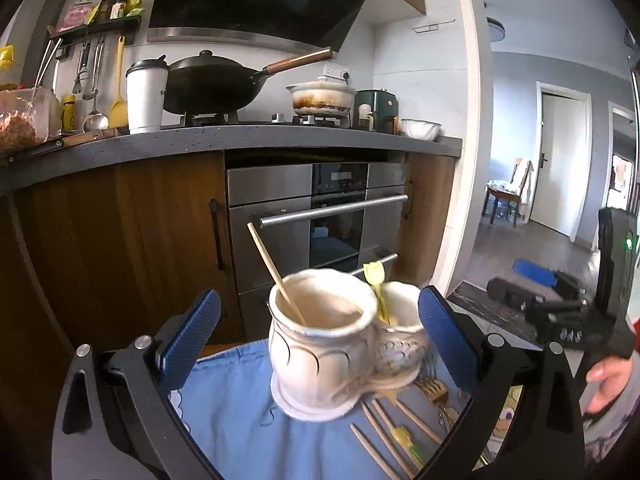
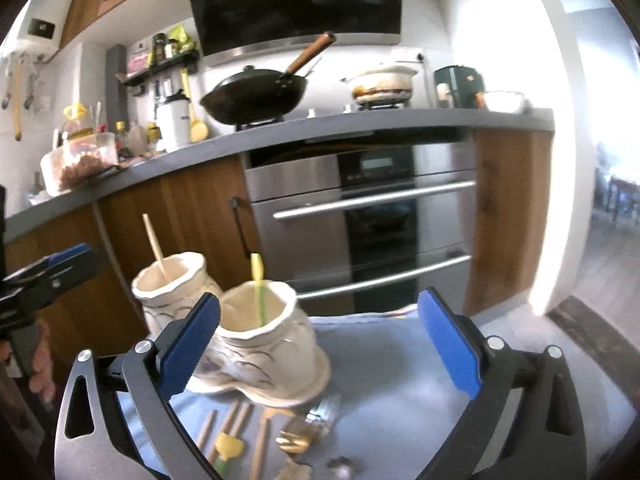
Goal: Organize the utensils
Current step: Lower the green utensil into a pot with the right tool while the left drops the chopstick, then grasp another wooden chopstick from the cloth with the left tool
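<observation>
We hold both grippers, left (image 1: 320, 332) and right (image 2: 319, 340), jaws wide, empty. Twin-pot holder (image 1: 340, 340) on blue cloth (image 1: 240, 408): chopstick (image 1: 276, 274) in one pot, yellow-topped utensil (image 1: 378, 292) in other. Remaining chopsticks, fork (image 1: 434, 390) lie below holder, unsorted.

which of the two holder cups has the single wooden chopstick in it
The wider cup, on the left in both views. Its chopstick leans left; the neighbouring cup holds a yellow-topped utensil instead.

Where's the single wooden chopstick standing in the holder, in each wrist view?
Left wrist: wooden chopstick leans left out of the holder's nearer, left cup, centre frame.
Right wrist: chopstick rises from the farther, left cup, left of centre.
Shared landmark: black wok on the stove.
</observation>
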The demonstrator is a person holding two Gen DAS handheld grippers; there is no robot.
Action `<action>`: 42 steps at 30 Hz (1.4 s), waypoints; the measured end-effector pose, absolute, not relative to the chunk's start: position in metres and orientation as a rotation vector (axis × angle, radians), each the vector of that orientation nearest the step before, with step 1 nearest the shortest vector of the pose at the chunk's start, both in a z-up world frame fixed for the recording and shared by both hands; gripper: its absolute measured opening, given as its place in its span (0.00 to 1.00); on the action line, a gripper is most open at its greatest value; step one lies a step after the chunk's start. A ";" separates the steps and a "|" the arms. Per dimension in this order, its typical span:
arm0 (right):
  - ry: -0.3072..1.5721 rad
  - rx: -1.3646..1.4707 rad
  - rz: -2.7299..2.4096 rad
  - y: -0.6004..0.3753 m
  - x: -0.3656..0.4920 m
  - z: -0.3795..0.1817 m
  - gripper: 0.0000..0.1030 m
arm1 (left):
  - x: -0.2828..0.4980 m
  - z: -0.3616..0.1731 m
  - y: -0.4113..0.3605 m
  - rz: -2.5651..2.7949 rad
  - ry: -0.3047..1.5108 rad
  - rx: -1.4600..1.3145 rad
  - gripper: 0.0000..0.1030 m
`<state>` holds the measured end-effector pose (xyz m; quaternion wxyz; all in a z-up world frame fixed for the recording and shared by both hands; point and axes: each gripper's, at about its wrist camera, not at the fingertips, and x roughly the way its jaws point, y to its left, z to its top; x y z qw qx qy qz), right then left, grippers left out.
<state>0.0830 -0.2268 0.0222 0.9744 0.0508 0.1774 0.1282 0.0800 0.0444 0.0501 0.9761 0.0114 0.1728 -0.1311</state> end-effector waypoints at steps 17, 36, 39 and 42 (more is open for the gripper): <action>0.443 0.059 0.150 -0.244 0.040 -0.003 0.95 | 0.046 0.006 0.039 -0.296 0.471 0.042 0.95; 0.780 0.007 0.220 -0.233 0.037 -0.077 0.95 | 0.038 -0.075 0.007 -0.279 0.769 0.148 0.95; 0.793 0.010 0.231 -0.233 0.037 -0.080 0.95 | 0.039 -0.083 0.002 -0.265 0.802 0.165 0.94; 0.795 0.013 0.241 -0.232 0.036 -0.080 0.95 | 0.042 -0.090 0.002 -0.249 0.837 0.162 0.86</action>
